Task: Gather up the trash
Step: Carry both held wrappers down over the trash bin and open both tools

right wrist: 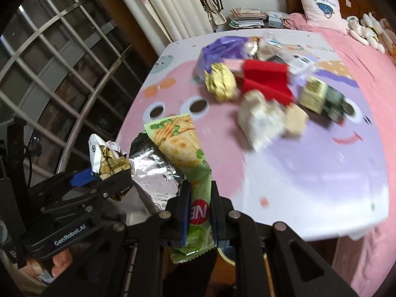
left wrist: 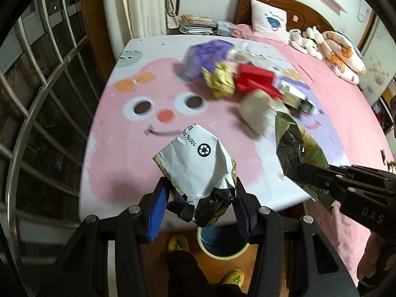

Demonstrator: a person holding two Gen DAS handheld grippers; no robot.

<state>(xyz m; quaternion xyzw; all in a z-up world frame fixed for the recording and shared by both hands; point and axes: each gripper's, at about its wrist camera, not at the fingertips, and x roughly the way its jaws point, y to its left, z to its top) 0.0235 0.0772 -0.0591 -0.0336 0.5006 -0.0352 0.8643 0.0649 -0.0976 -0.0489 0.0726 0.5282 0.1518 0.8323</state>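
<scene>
Above the bin (left wrist: 224, 246) at the bed's (left wrist: 346, 113) foot, the left tongs (left wrist: 199, 206) were clamped on a crumpled white wrapper (left wrist: 198, 165), the right tongs (right wrist: 200, 212) on a green snack packet (right wrist: 183, 146), both apparently ready for dropping.

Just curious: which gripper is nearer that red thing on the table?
Right, though only slightly. The right gripper holds a green wrapper below the red thing; the left gripper sits farther to its side.

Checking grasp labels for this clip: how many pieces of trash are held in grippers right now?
2. The crumpled white wrapper sits in the left gripper; the green snack wrapper is pinched in the right gripper. Neither looks hidden.
</scene>
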